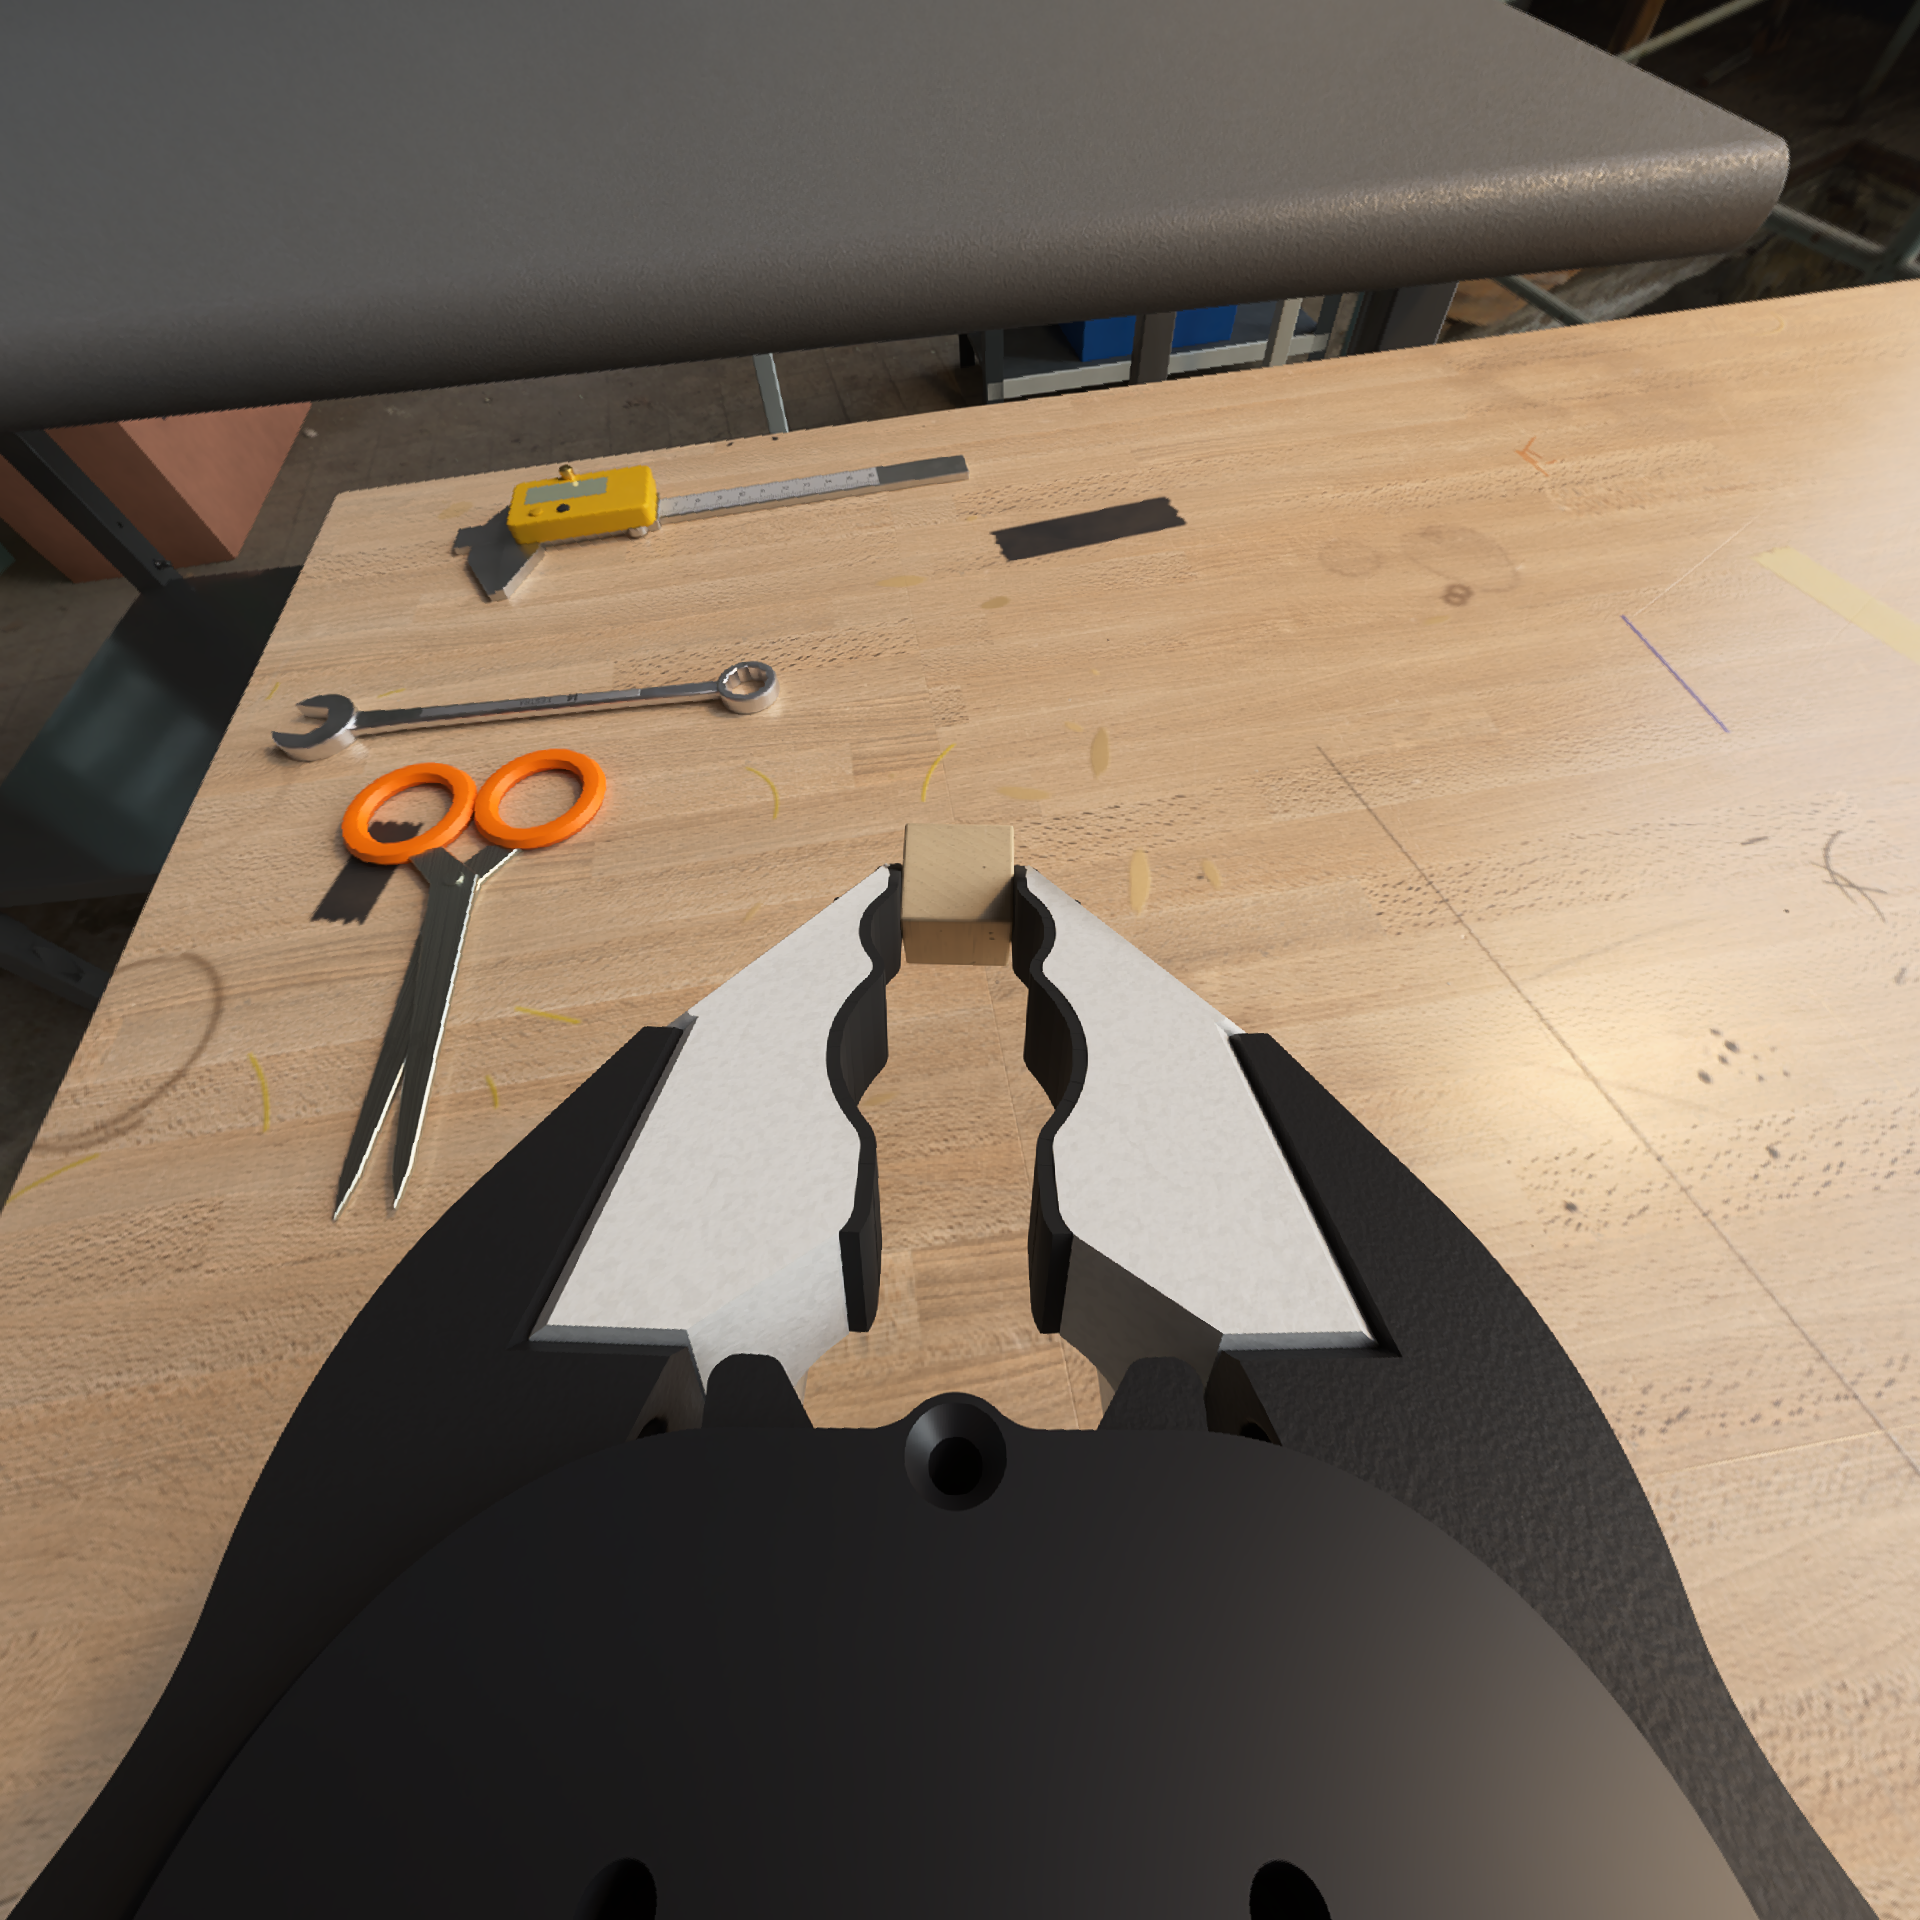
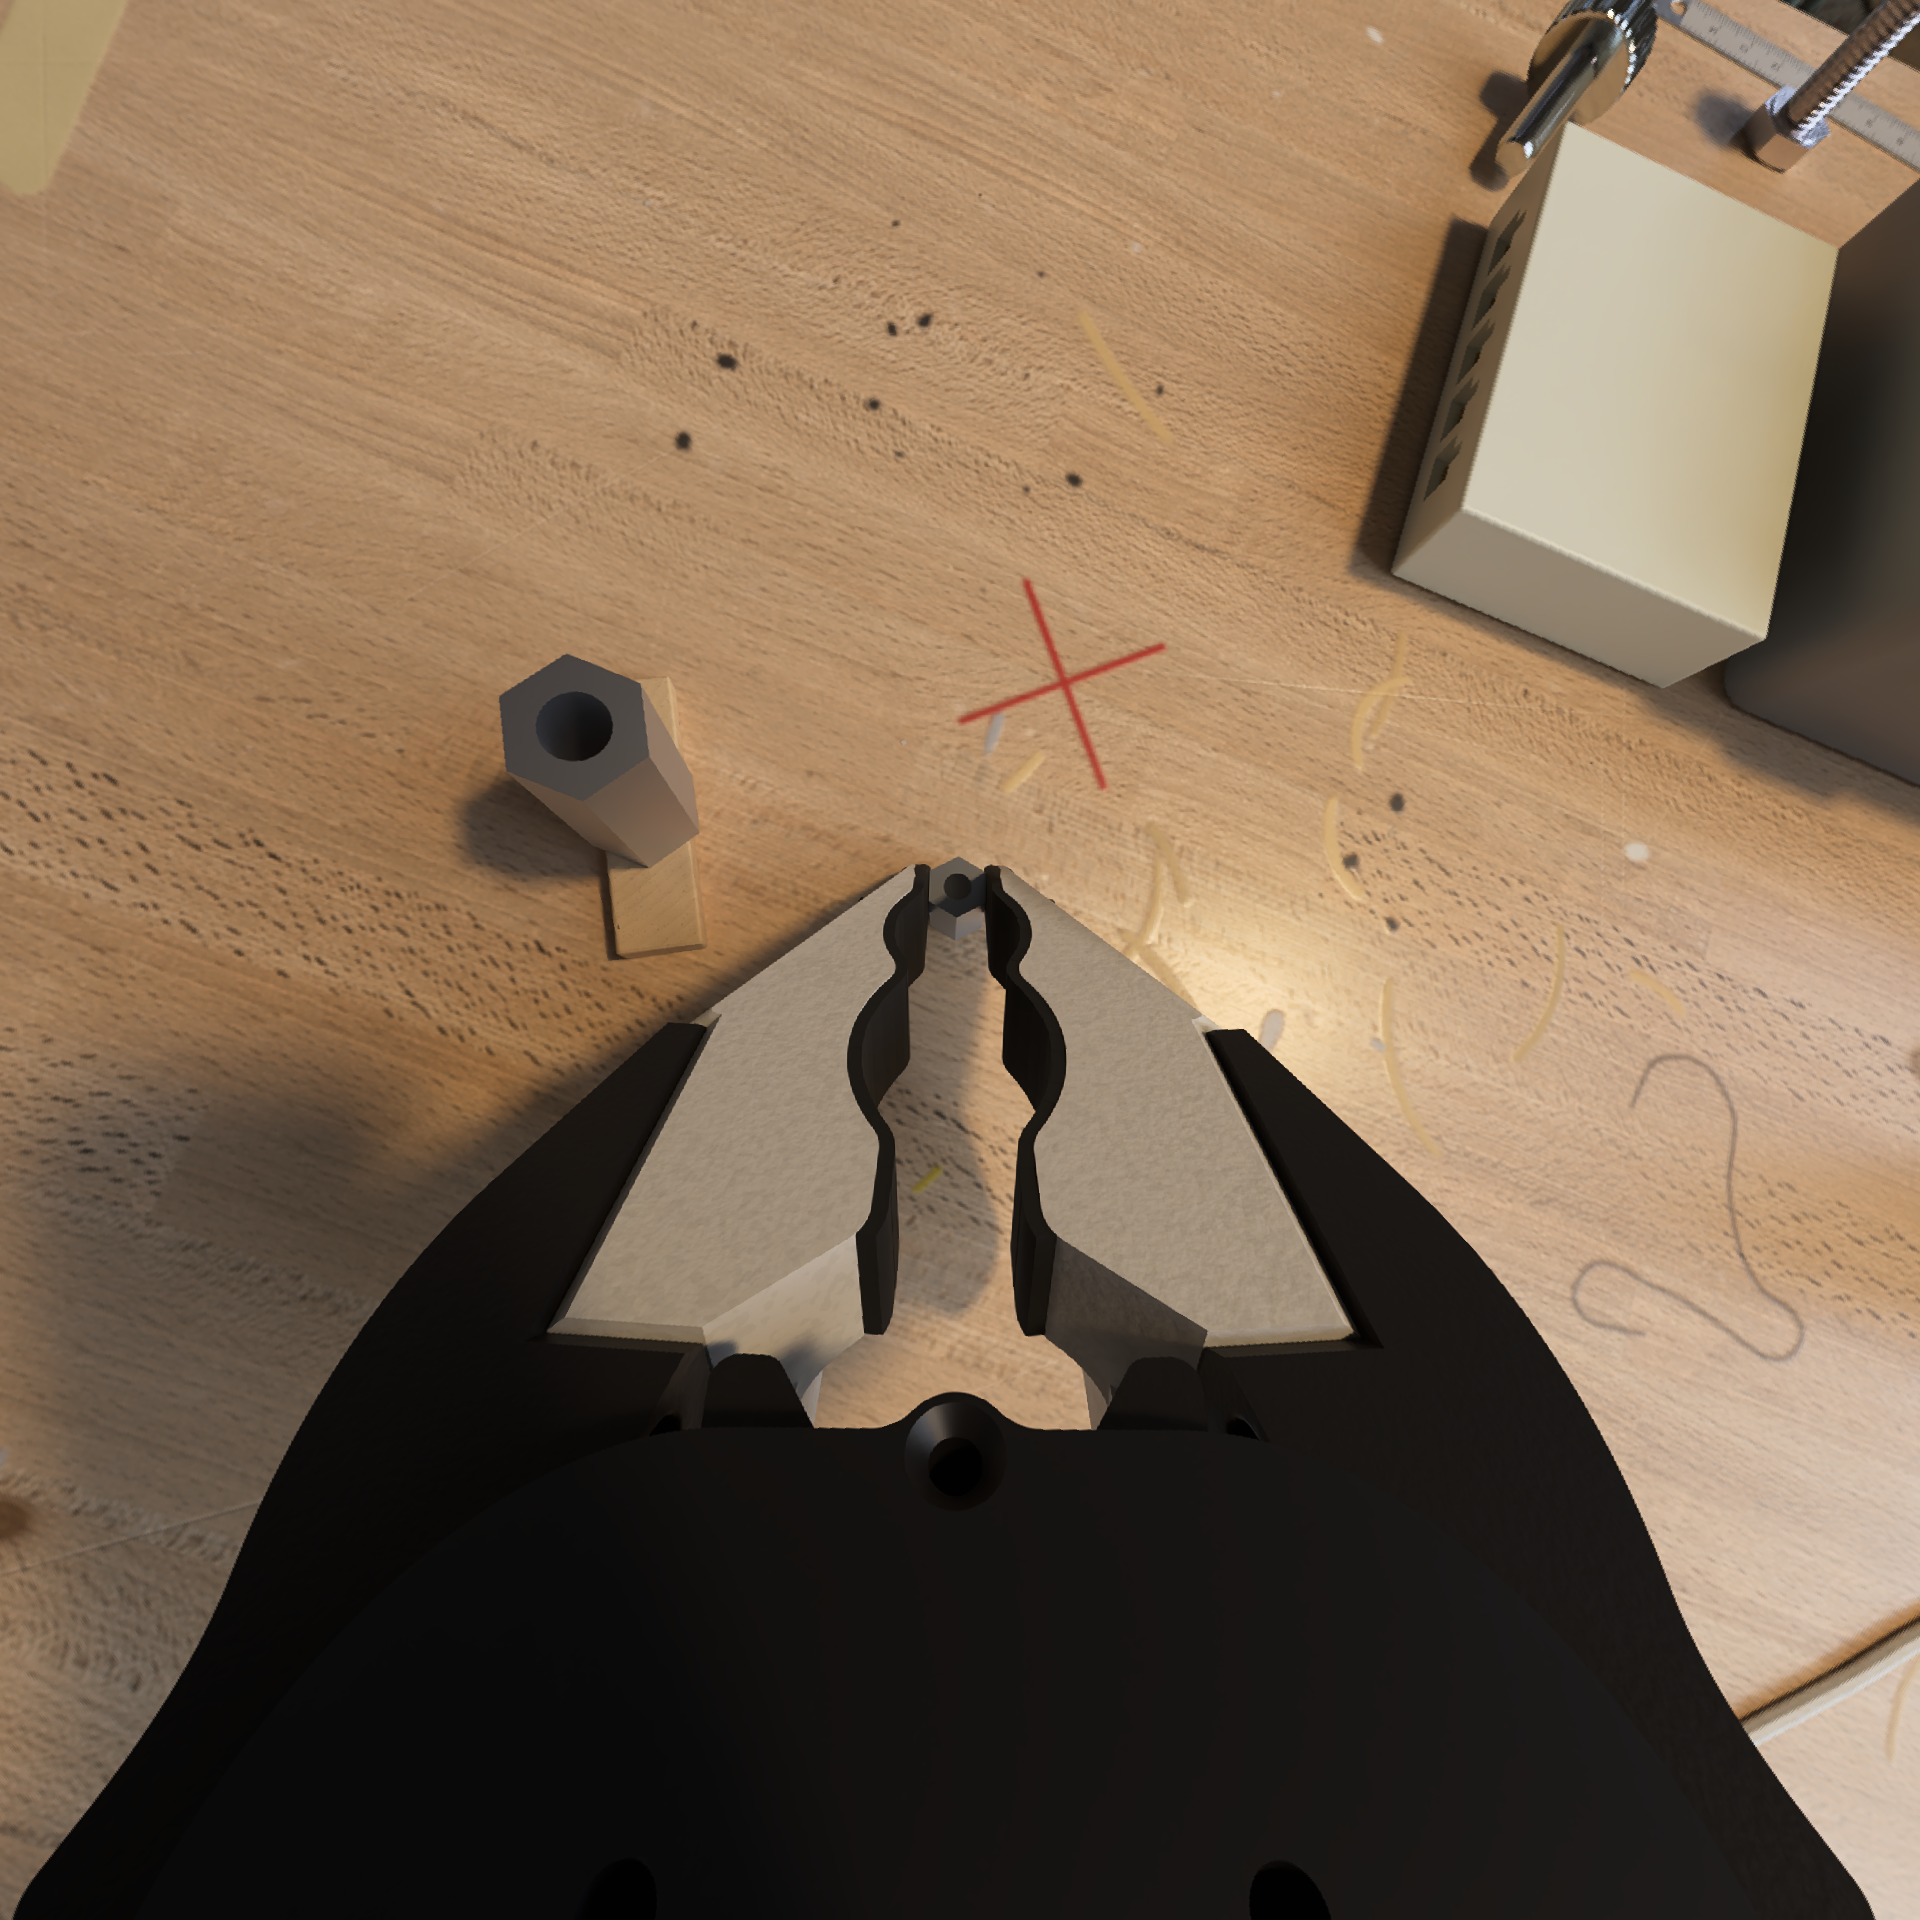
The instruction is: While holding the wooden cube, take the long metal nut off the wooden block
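Long metal nut [image 2: 594, 764] stands on end atop wooden block [image 2: 655, 894], bore up, left of and just beyond your right gripper [image 2: 956, 902], which pinches small hex nut [image 2: 957, 900]. Left gripper [image 1: 956, 902] clamps wooden cube [image 1: 957, 894].

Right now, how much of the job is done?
Done: the left tool has the wooden cube pinched at its tips. In hand: the right tool is closed on a small grey nut, not the long one. Left: the long metal nut still stands on the wooden block.
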Robot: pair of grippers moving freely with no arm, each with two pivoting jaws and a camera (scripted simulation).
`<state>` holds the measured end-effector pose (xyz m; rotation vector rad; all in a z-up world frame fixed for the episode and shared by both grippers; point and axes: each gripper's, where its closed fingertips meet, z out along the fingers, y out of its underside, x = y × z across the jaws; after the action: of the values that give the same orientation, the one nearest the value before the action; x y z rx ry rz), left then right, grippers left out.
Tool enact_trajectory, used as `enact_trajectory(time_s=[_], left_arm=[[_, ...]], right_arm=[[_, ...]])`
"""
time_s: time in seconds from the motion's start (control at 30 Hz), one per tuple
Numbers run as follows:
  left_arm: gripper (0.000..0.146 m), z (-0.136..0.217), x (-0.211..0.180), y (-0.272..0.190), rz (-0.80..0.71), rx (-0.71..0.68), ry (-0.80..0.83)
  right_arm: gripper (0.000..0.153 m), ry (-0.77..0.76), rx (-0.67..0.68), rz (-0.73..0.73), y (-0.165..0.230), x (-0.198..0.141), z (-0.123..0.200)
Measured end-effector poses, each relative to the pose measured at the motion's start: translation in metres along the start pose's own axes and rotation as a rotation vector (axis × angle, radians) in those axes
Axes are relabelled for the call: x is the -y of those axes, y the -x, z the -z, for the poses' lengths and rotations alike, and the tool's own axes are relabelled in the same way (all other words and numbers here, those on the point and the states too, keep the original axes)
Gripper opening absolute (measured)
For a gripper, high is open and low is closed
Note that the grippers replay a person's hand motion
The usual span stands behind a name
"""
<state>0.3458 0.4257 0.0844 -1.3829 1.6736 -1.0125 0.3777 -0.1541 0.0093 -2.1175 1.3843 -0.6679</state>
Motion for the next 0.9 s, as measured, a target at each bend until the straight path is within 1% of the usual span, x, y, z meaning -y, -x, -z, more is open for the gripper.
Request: enact_trajectory(time_s=[0.23, 0.43, 0.47, 0.53, 0.6, 0.73, 0.83, 0.9], left_arm=[[0.020, 0.001, 0.000, -0.005, -0.068, 0.011, 0.005], [0.020, -0.002, 0.001, -0.011, -0.059, -0.012, 0.004], [0.020, -0.004, 0.001, -0.013, -0.062, -0.016, 0.004], [0.020, -0.007, 0.003, -0.017, -0.071, -0.029, 0.003], [0.020, -0.011, 0.006, -0.022, -0.087, -0.047, 0.000], [0.020, -0.023, 0.010, -0.033, -0.133, -0.072, 0.011], [0.020, -0.034, 0.012, -0.042, -0.161, -0.086, 0.018], [0.020, -0.041, 0.016, -0.049, -0.171, -0.103, 0.015]], right_arm=[[0.010, 0.003, -0.006, 0.023, 0.000, 0.001, -0.001], [0.010, -0.013, 0.002, 0.010, 0.000, 0.002, -0.002], [0.016, -0.014, 0.002, 0.008, 0.000, 0.002, -0.003], [0.034, -0.014, 0.014, 0.005, 0.000, 0.003, -0.002], [0.040, -0.029, 0.015, 0.007, 0.002, 0.007, -0.001], [0.043, -0.090, 0.017, 0.026, 0.006, 0.027, 0.009], [0.043, -0.169, 0.027, 0.046, 0.012, 0.053, 0.016], [0.043, -0.229, 0.061, 0.067, 0.022, 0.074, 0.018]])
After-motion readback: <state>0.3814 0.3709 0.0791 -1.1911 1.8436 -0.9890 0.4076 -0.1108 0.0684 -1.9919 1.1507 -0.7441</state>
